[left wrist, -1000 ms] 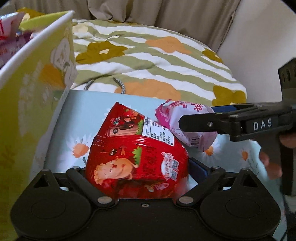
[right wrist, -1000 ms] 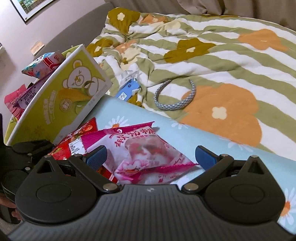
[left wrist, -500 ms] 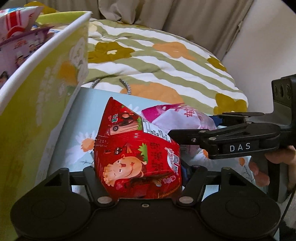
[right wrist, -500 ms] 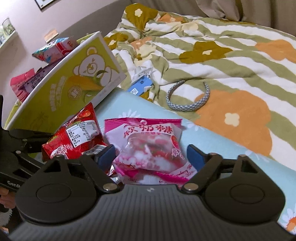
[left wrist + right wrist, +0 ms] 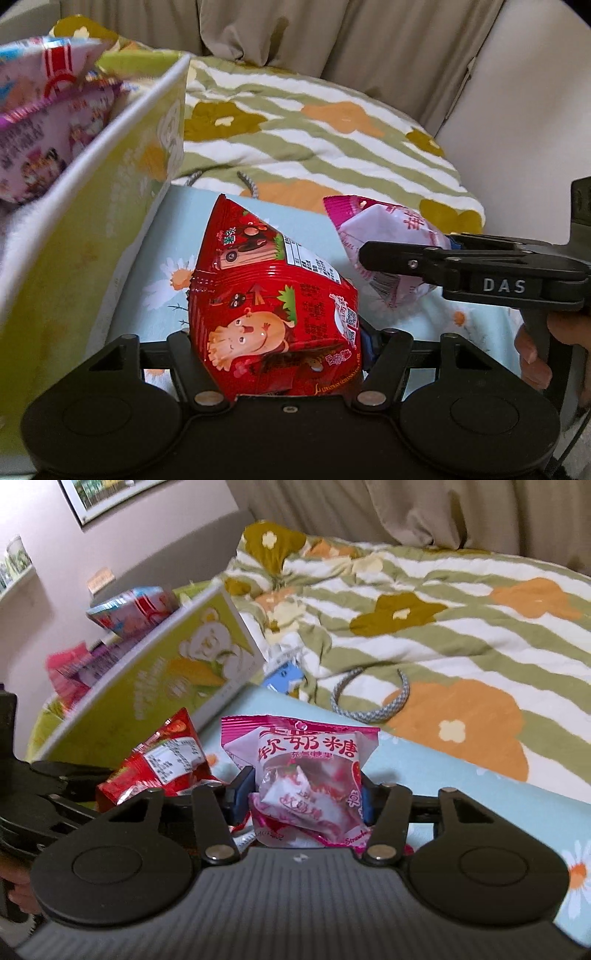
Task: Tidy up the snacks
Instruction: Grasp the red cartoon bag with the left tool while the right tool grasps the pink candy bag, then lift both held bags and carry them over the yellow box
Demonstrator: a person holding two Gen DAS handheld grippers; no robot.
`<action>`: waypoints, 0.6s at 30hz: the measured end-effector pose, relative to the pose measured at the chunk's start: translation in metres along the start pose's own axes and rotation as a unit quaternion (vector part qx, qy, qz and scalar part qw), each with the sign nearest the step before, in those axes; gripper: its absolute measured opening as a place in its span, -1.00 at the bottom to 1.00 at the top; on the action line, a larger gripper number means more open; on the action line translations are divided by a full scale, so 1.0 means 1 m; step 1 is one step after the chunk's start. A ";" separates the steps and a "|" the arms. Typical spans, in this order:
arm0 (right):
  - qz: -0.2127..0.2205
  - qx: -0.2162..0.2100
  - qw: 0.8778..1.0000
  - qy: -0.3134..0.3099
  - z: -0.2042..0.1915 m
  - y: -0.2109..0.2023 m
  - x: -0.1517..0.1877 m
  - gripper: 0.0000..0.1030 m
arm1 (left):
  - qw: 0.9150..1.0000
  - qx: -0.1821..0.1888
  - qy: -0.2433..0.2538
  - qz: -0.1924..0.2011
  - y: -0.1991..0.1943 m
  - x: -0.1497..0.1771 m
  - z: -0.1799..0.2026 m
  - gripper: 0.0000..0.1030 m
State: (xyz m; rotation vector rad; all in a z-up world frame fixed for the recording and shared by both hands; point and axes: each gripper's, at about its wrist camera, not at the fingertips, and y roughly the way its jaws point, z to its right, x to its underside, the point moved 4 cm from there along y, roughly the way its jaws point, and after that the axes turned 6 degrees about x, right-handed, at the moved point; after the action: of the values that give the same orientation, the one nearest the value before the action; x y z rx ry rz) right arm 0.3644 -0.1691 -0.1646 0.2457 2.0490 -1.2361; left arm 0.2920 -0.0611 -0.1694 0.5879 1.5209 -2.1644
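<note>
I see my left gripper (image 5: 275,345) clamping the red bag (image 5: 273,306), my right gripper (image 5: 299,797) the pink bag (image 5: 306,775), above a daisy-print blue sheet (image 5: 461,775) beside a striped floral quilt (image 5: 443,627).

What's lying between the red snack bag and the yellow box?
Nothing: in the left wrist view, only bare daisy-print cloth lies between the red snack bag and yellow box.

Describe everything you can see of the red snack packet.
The red snack packet is a glossy, puffed foil bag printed with a cartoon child, a white nutrition label and a QR code. It stands upright, pinched at its base by the left gripper, above the pale blue daisy cloth, beside the pink packet.
</note>
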 end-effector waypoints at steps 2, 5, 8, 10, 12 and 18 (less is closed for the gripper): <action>0.011 0.002 1.000 0.004 -0.008 -0.017 -0.001 0.33 | 1.000 -0.001 0.006 0.011 -0.015 0.002 0.004 0.34; 0.029 0.005 1.000 0.002 -0.024 -0.040 -0.003 0.34 | 1.000 -0.007 0.010 0.025 -0.039 0.005 0.008 0.34; 0.049 0.009 0.999 -0.004 -0.045 -0.066 -0.005 0.34 | 0.999 -0.012 0.008 0.041 -0.069 0.010 0.008 0.34; 0.059 0.012 0.998 -0.007 -0.060 -0.081 -0.006 0.33 | 0.998 -0.018 0.005 0.056 -0.091 0.012 0.006 0.34; 0.071 0.014 0.997 -0.013 -0.077 -0.096 -0.008 0.34 | 0.997 -0.021 -0.001 0.073 -0.112 0.014 0.004 0.34; 0.099 0.005 0.995 -0.022 -0.129 -0.125 -0.013 0.33 | 0.993 -0.022 -0.014 0.114 -0.169 0.019 -0.010 0.34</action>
State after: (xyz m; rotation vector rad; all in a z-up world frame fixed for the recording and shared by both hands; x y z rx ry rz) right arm 0.2495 -0.1249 -0.0329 0.4125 1.9294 -1.1188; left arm 0.1816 -0.0017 -0.0541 0.6786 1.4097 -1.9549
